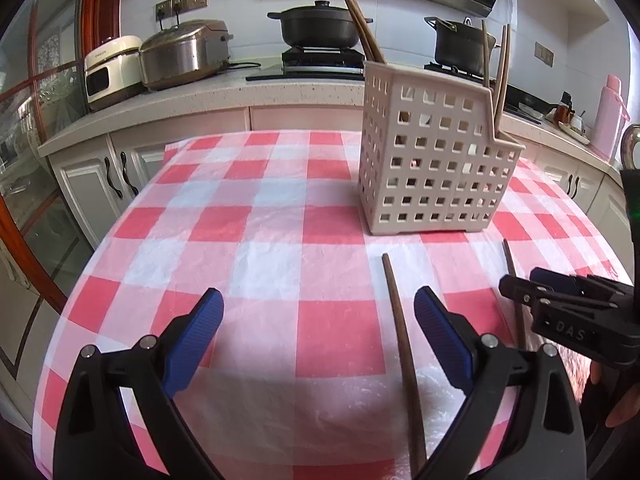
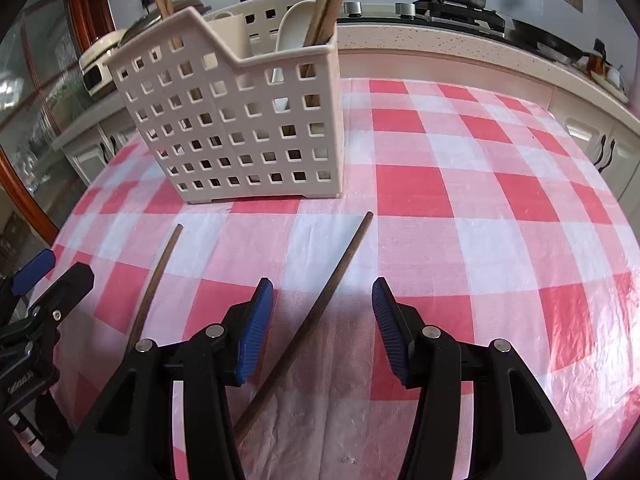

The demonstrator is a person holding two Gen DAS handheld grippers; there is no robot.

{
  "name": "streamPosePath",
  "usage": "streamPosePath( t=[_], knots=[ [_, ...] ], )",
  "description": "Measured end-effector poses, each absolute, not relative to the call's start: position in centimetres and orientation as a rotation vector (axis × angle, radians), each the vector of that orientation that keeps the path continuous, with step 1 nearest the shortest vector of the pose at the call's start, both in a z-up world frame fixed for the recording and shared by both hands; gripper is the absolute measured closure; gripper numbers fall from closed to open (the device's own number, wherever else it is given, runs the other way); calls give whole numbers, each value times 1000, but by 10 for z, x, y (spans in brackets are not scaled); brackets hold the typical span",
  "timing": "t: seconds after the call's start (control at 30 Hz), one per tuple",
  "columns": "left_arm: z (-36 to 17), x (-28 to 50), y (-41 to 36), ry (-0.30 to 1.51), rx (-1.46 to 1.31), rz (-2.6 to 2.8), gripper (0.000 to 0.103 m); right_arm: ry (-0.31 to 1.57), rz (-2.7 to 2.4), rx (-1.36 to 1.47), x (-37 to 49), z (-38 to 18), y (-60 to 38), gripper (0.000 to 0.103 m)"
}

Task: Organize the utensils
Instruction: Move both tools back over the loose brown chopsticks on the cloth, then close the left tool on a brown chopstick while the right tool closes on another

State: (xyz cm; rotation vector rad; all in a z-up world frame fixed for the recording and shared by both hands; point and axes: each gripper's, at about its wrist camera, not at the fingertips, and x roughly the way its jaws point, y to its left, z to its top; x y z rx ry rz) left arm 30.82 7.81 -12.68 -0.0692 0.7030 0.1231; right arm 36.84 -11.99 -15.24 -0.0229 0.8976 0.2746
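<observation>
Kitchen table, red-white check cloth [image 1: 280, 240] | perforated beige plastic caddy [image 2: 240, 120] upright w/ wood chopsticks, white spoon | your left gripper [image 1: 316, 320] jaws wide, empty, chopstick [image 1: 400, 340] just inside right pad | your right gripper [image 2: 322, 312] half-open astride 2nd chopstick [image 2: 332, 284], not gripping.

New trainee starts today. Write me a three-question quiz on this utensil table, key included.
1. True or false: the right gripper is shut on a chopstick.
2. How many chopsticks lie loose on the tablecloth?
3. What white utensil stands in the holder: A fork, B spoon, C whisk?

Key:
1. False; the right chopstick lies between open jaws.
2. Two; the other is the left chopstick.
3. B, the spoon.
</observation>
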Motion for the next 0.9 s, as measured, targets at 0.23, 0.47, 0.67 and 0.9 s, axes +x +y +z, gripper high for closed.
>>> streamPosePath(
  t=[0.23,0.47,0.67,0.9],
  knots=[
    [-134,311,77,745,-64,106,10,887,231,-131,368,-154,-107,71],
    [-139,317,70,780,-36,93,10,894,275,-151,360,-152,-110,90],
    [-144,326,57,819,-16,56,12,904,308,-120,353,-152,-125,94],
    [-155,342,40,896,13,31,42,914,343,-85,352,-151,-136,95]
  ],
)
